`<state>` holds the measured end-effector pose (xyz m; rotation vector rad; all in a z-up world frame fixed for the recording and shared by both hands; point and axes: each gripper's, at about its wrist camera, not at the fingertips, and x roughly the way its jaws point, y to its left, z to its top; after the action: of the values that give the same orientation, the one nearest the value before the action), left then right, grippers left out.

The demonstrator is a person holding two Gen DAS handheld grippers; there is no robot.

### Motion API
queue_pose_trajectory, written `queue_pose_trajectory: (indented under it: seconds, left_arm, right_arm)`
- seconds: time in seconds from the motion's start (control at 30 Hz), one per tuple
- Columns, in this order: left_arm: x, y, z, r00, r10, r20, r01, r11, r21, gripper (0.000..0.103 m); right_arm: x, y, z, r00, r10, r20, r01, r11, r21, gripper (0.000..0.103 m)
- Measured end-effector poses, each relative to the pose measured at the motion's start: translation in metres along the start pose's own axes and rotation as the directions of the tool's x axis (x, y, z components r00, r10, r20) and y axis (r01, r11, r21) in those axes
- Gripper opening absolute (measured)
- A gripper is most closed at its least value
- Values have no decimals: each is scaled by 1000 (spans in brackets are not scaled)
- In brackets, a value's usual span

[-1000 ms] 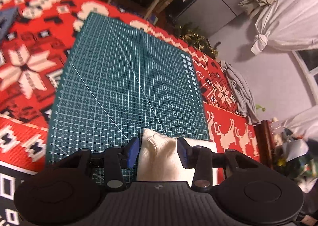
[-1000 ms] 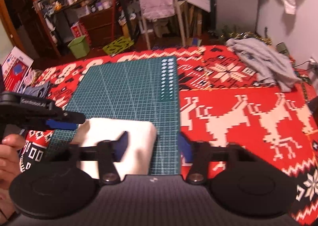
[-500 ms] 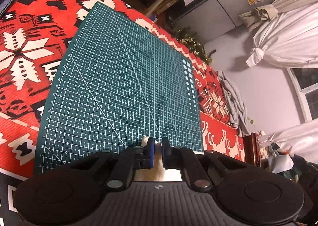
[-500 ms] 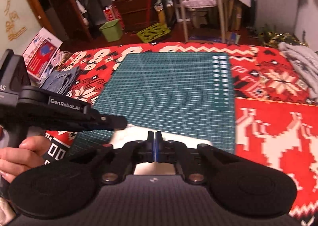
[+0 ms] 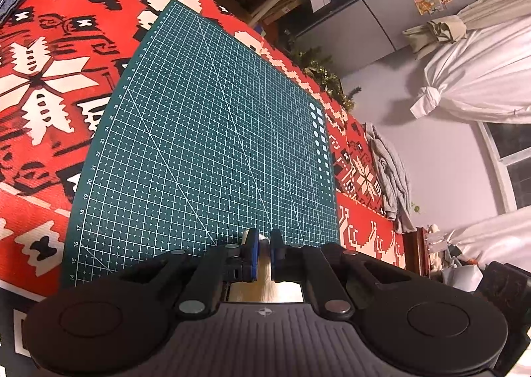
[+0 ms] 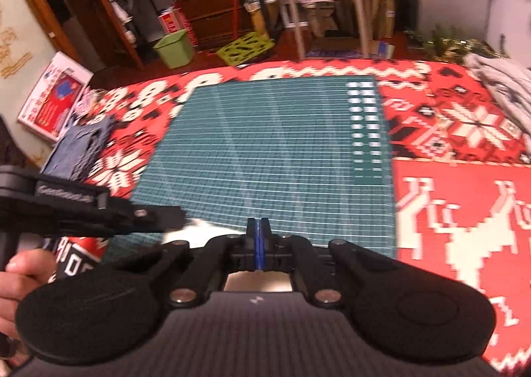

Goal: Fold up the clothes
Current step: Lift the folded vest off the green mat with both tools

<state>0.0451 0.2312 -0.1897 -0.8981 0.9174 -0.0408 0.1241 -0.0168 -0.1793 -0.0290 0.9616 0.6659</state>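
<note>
Cloth [image 5: 264, 272]: cream-white, soft, thick-looking; no print visible. Lies at the near edge of the mat, mostly hidden under both grippers. In the left wrist view a narrow strip runs up between the blue pads, with a flat patch below them. In the right wrist view only a blurred pale scrap [image 6: 192, 227] shows left of the fingers, plus a pale patch under the gripper body.
Left gripper [image 5: 263, 244]: pads nearly together, pinching a fold of the cloth; a sliver of white pokes out past the tips.
Right gripper [image 6: 258, 227]: blue pads pressed flat together. Cloth sits just below them; whether any is caught between them cannot be told.
Left gripper, seen from the right: reaches in from the left side [image 6: 99, 208], tip at the pale scrap; frame motion-blurred.
Hand [image 6: 20, 281]: bare fingers wrapped round the left gripper's handle, bottom-left corner.
Mat [image 5: 212, 145]: dark green, white grid, bare apart from the cloth at its near edge.
Cover [image 5: 39, 85]: red, with white and black knit-style pattern; the mat lies on it.
Grey garment [image 5: 391, 174]: crumpled heap on the cover, right of the mat, well apart from the cloth.
Denim [image 6: 79, 148]: folded, blue, on the cover left of the mat.
</note>
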Motion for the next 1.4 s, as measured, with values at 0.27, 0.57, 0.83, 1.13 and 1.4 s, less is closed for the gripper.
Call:
queue_pose_trajectory:
  seconds: [0.27,0.57,0.83,1.13,1.4]
  left_arm:
    - [3,-1,0,1000,12,-3,-12,1000,6,7]
    - [5,0,2,1000,15,-8,-15,1000,-1,7]
    - [8,2,3,1000,11,-16,-11,1000,-24,7]
    - [-10,16,-3,999,-42,-24,40,993,-107,9]
    - [-17,8,-30,998,-43,-52,41,999,-28,10]
  right_arm:
    - [-9,12,-6,999,38,15,-38,999,-5,2]
    - [-14,-7,-14,999,-49,18,49,998,25,2]
    - [-23,-1,-18,999,-11,36,10,999,32,4]
    - [-17,38,-26,998,70,-1,-70,996,-48,7]
    - [-23,50,-33,996,90,-14,-90,994,-59,7]
